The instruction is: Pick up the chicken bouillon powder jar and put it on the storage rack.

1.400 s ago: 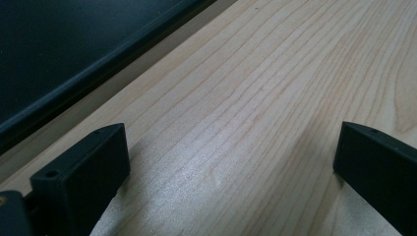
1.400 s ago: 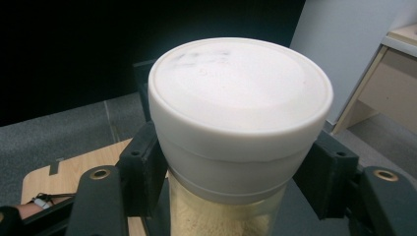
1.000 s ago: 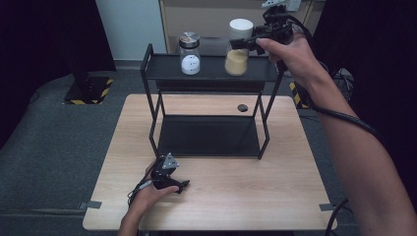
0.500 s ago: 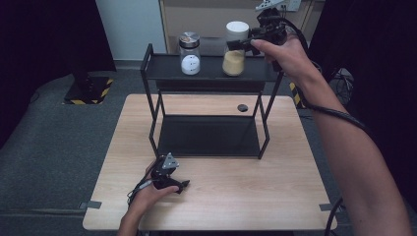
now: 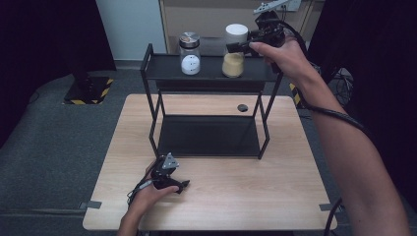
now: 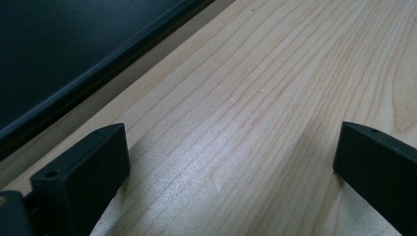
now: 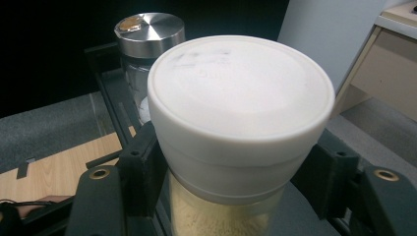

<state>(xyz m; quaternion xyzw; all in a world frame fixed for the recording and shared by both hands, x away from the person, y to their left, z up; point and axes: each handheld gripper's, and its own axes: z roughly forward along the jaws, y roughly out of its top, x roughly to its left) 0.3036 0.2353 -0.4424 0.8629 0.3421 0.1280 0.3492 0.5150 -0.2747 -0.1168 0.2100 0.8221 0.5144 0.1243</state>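
Right gripper (image 5: 237,46) clamped on white-lidded jar (image 5: 235,50) just under the lid; jar of yellow grains sits on the rack's top shelf (image 5: 211,73), beside a steel-lidded jar (image 5: 190,53). Grasp looks done; moving it is left (destination unclear). Left gripper (image 5: 178,186) rests on the table (image 5: 275,177), jaws wide apart, empty.

Right gripper (image 5: 235,46) clamped, arm outstretched; left gripper (image 5: 183,186) seemingly resting, spread.
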